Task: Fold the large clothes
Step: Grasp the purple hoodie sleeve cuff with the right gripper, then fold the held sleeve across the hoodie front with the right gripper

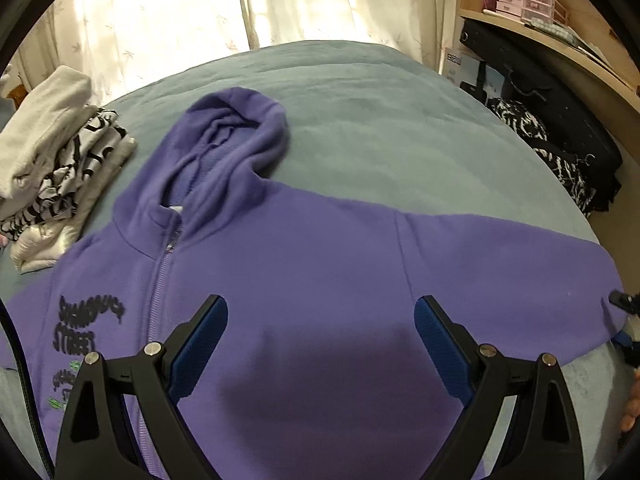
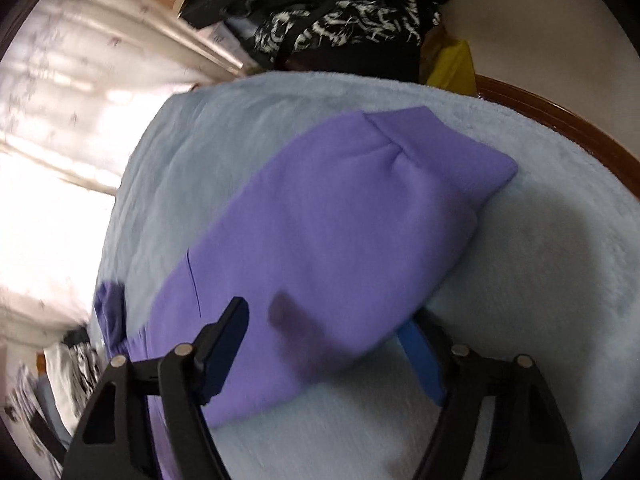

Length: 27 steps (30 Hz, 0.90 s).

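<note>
Daylight glows through the curtains (image 1: 168, 12), blown out in the right wrist view. Motion blur smears both pictures. Fisheye edges bend and darken.

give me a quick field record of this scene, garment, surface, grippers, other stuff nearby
garment: purple zip hoodie, spread face up, zipper closed, hood lying flat
sleeve: one sleeve stretched out sideways
surface: grey-blue bed cover
left gripper: open above the hoodie's chest, nothing between the jaws
right gripper: open, jaws either side of the sleeve, no grip seen
nearby: pile of folded clothes beside the hood
backdrop: pale curtains
</note>
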Available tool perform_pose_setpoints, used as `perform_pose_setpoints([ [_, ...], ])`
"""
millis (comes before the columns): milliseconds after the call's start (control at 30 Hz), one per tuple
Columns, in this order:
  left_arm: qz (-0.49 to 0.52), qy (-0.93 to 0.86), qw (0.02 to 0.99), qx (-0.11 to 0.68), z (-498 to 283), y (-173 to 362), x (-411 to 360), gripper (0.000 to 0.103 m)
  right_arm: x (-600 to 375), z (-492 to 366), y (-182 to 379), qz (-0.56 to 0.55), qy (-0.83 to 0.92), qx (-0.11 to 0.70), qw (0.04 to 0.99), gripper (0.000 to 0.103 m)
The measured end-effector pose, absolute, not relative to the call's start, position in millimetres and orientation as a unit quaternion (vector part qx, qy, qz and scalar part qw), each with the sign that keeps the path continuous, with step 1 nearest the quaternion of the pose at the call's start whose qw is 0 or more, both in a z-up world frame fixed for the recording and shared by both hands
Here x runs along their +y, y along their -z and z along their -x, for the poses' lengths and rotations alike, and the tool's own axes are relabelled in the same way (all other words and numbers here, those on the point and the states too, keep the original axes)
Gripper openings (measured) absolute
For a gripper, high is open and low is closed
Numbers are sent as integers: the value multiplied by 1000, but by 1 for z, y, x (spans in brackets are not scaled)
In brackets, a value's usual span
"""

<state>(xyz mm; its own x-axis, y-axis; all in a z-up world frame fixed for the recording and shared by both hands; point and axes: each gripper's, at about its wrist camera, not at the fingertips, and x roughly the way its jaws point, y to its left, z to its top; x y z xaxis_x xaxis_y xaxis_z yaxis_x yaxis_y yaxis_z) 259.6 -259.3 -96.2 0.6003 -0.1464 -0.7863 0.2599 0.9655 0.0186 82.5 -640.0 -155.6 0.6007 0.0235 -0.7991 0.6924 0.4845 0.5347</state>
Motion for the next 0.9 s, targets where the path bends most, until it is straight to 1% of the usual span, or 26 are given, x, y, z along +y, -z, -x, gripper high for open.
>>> perform_pose_setpoints([
  [33,-68,117,892,432,-260,98,-261,93,-641,-85,156,-460,222,386,768,63],
  [67,-70,118,892,431,-258,98,-262,93,-641,-87,156,-456,231,385,768,50],
  [100,-70,122,892,429,-255,98,-263,93,-642,-88,156,-452,239,387,767,36],
  [133,-68,126,893,427,-255,96,-262,93,-642,-90,156,-448,249,389,766,29],
  [167,-67,130,893,426,-253,94,-261,93,-644,-89,155,-449,249,385,766,19],
  [200,-65,133,893,424,-252,93,-261,93,-645,-87,155,-454,247,378,769,15],
  [267,-63,134,894,423,-248,89,-258,93,-644,-84,148,-453,244,358,779,12],
  [367,-60,133,895,422,-242,82,-250,93,-628,-85,121,-414,249,335,809,10],
  [467,-56,130,898,417,-233,75,-238,93,-597,-90,79,-365,227,308,849,10],
  [600,-46,122,902,412,-220,67,-214,93,-528,-106,16,-292,139,275,905,10],
  [700,-41,106,905,411,-211,62,-189,93,-459,-126,-10,-228,61,284,930,10],
  [800,-40,81,902,421,-206,63,-159,93,-386,-148,-5,-163,-6,317,934,10],
  [900,-7,61,880,470,-210,79,-119,93,-321,-168,29,-99,-43,368,924,11],
])
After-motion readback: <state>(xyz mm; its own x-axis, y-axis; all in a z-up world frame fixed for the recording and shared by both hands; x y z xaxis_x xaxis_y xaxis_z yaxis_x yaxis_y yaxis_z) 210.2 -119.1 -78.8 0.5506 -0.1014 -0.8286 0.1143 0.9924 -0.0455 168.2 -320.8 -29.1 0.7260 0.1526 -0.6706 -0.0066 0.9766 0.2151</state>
